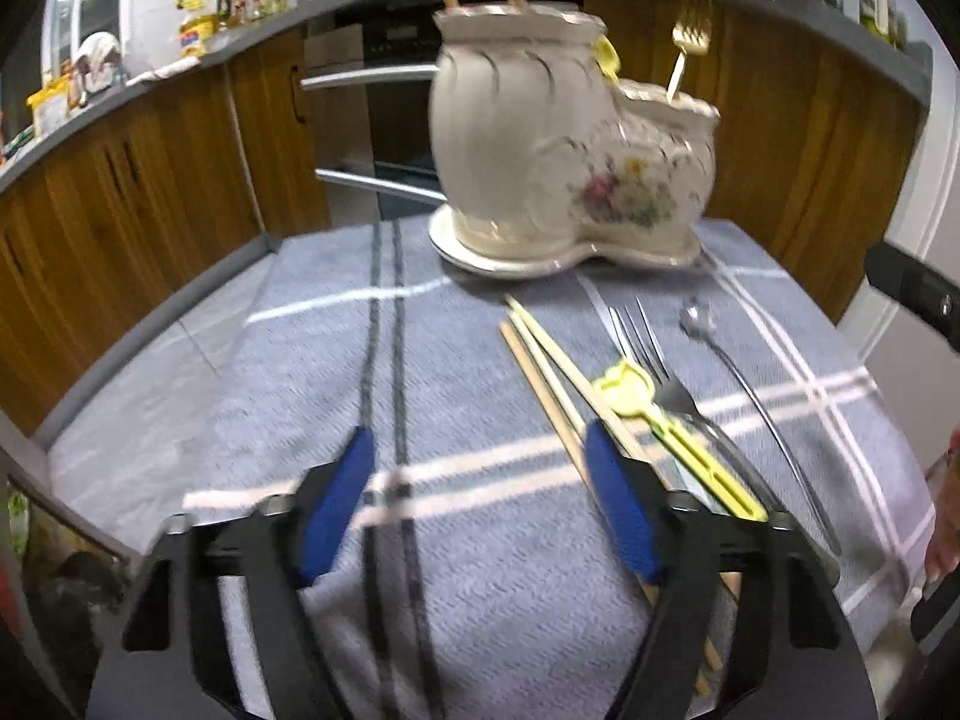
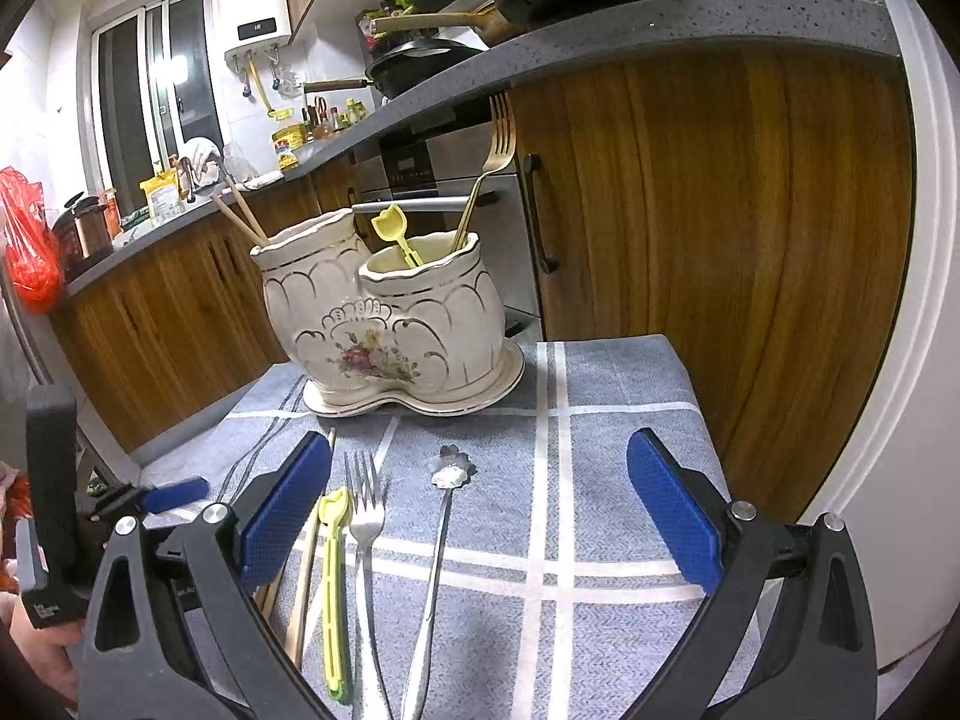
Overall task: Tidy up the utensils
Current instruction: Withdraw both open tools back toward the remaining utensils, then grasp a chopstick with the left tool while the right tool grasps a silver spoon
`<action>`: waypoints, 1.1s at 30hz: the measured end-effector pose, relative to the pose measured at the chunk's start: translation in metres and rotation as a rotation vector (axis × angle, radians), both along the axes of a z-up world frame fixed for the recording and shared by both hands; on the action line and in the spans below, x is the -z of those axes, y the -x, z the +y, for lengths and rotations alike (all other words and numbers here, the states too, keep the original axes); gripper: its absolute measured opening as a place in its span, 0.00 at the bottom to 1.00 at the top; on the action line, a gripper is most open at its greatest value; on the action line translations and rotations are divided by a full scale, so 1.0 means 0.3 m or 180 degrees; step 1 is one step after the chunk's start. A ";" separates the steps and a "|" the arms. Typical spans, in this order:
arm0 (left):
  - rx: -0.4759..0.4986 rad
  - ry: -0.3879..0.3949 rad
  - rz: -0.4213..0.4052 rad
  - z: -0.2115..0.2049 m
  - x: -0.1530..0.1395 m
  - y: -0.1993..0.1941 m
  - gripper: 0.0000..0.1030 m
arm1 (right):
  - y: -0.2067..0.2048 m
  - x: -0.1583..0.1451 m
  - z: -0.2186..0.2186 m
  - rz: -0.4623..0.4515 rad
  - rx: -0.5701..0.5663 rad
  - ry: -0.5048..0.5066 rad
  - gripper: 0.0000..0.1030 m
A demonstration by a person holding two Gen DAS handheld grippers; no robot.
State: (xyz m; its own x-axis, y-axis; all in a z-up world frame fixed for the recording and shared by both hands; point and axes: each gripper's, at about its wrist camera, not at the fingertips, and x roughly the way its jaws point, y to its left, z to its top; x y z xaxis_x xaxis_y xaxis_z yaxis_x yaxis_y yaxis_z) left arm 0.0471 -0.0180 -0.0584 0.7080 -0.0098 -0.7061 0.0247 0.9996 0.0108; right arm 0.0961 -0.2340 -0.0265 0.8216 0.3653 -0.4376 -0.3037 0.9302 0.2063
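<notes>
The left gripper (image 1: 480,450) stands with its blue-padded fingers (image 1: 336,504) apart and nothing between them, only the grey-blue checked cloth (image 1: 300,372); its right finger lies over the pale wooden chopsticks (image 1: 543,354). The right gripper (image 2: 480,492) is spread wide and empty, with the yellow plastic tulip-headed pick (image 2: 334,564), steel fork (image 2: 366,516) and flower-ended steel spoon (image 2: 447,498) lying between its fingers. Beyond both fingertips stands the cream floral two-pocket ceramic holder (image 2: 384,324), holding chopsticks, a yellow pick and a gold fork (image 2: 495,156).
</notes>
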 end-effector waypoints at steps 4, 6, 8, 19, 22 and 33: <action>0.0094 0.0038 0.0087 -0.028 0.015 0.003 0.53 | -0.004 -0.006 -0.006 0.0000 -0.0017 0.0012 0.95; 0.0118 0.0047 0.0098 -0.042 0.016 0.006 0.50 | -0.003 -0.006 -0.004 -0.0007 -0.0011 0.0074 0.95; 0.0145 -0.0011 0.0103 -0.060 0.018 0.007 0.43 | -0.001 -0.006 -0.001 -0.0012 0.0001 0.0134 0.95; 0.0236 -0.0118 0.0140 -0.082 0.020 -0.019 0.23 | -0.006 0.000 -0.010 0.0002 -0.0014 0.0139 0.94; 0.0254 -0.0192 0.0133 -0.081 0.021 -0.035 0.11 | -0.010 0.005 0.001 0.0016 -0.0045 0.0189 0.94; 0.0311 -0.0088 0.0135 0.016 0.002 -0.013 0.05 | -0.054 0.110 0.116 0.0669 -0.0475 0.0620 0.56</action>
State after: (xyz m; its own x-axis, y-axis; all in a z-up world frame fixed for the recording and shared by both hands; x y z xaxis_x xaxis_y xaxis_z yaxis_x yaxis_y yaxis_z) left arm 0.0510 -0.0134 -0.0589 0.6741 -0.0575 -0.7364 0.1231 0.9918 0.0352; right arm 0.1124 -0.1993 -0.0595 0.6494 0.3676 -0.6657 -0.4093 0.9068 0.1015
